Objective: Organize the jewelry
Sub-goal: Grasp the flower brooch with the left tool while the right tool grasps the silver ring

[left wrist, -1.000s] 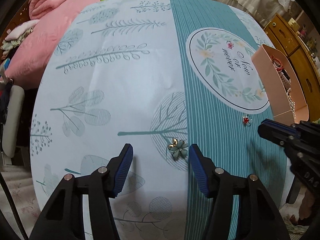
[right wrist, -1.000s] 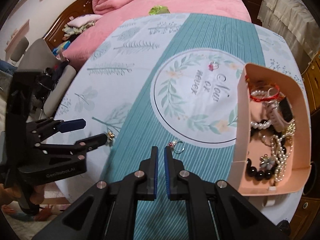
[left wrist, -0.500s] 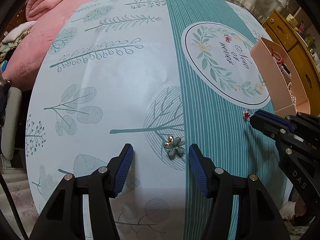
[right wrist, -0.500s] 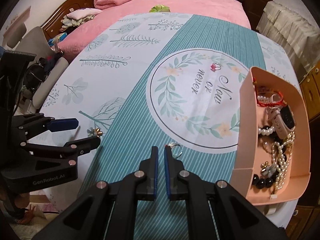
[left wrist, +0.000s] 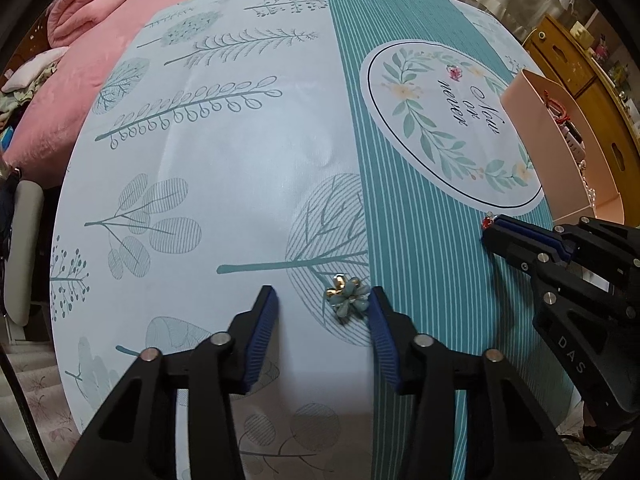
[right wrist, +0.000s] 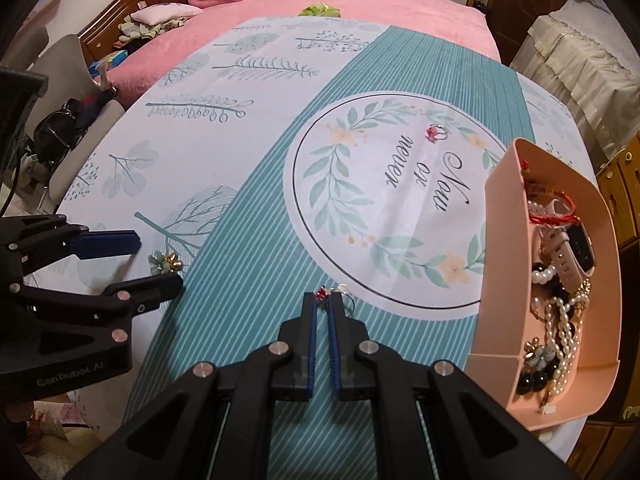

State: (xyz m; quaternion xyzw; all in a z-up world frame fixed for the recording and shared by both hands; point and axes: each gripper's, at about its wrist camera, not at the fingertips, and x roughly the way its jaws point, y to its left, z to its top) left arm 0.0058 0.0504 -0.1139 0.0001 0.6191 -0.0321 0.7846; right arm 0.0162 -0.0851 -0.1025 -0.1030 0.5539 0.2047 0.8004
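lay on the surface: small, light flower brooch between the narrowing left gripper, pads not yet pressing. best pinched across the petals. right gripper closed beside the ring.

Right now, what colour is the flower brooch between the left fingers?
Pale teal with gold, the flower brooch shows best in the left wrist view.

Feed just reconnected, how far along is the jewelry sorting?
Done: pearls and bracelets fill the pink tray. In hand: left gripper closing around the teal flower brooch; shut right gripper at the red-stone ring. Left: pink-stone ring.
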